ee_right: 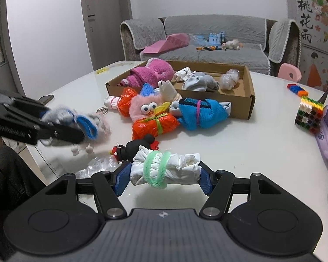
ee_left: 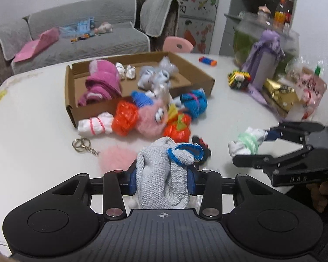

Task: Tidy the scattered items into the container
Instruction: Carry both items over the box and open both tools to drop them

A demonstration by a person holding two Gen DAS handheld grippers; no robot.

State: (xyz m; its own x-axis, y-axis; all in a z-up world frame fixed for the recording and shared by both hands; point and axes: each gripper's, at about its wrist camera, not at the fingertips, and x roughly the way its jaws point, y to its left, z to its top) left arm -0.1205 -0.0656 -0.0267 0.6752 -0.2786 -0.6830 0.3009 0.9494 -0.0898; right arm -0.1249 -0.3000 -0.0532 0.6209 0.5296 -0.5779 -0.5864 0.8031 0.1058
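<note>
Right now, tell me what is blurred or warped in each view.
Left wrist view: fisheye bends the table edge; the bags at far right are smeared, while the grey knitted sock in the jaws is sharp. Right wrist view: the left gripper and its sock are motion-blurred; the white bundle is crisp.

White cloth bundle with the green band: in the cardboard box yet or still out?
Out. The white cloth bundle sits clamped in the right gripper, short of the cardboard box.
</note>
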